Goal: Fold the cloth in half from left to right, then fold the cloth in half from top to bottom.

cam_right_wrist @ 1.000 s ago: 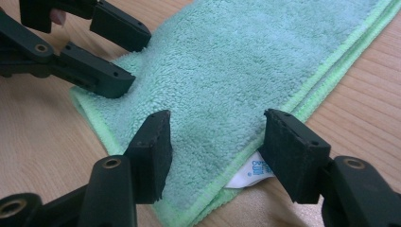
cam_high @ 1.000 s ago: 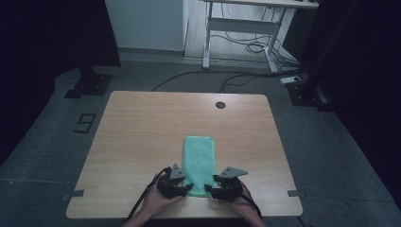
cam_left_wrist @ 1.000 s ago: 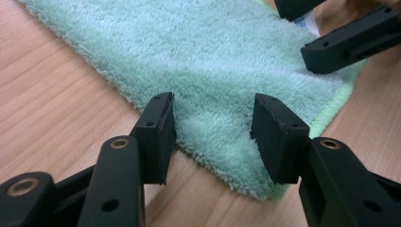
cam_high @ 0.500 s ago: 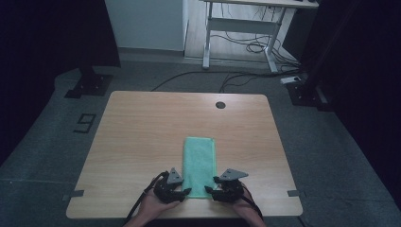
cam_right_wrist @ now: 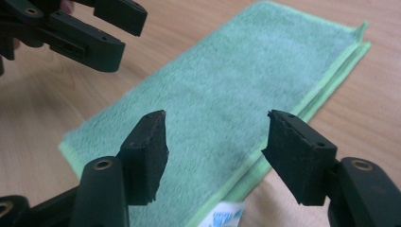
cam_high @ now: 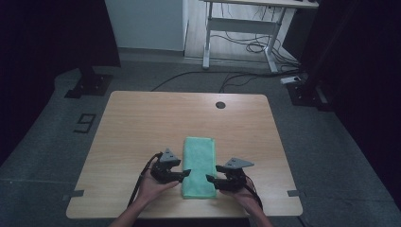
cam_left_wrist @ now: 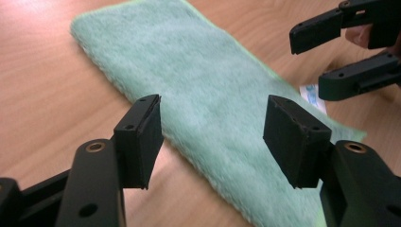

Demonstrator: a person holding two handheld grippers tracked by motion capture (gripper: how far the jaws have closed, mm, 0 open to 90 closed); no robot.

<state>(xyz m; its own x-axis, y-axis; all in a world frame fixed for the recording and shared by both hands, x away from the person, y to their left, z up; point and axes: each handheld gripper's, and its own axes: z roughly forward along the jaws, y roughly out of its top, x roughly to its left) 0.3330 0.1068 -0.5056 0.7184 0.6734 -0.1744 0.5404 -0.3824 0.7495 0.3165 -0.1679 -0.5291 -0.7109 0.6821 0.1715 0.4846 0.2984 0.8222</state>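
A: High view – folded mint-green terry towel lies flat near the front edge of the light wooden table, left gripper and right gripper flanking its near end

B: Left gripper view – jaws just widened, nothing between them

A: Right gripper view – same, jaws parted wider above the towel, holding nothing

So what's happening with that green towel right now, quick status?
Left tool and right tool both open, jaws just widened, nothing gripped. Green towel folded flat on table between them. Nothing in the way.
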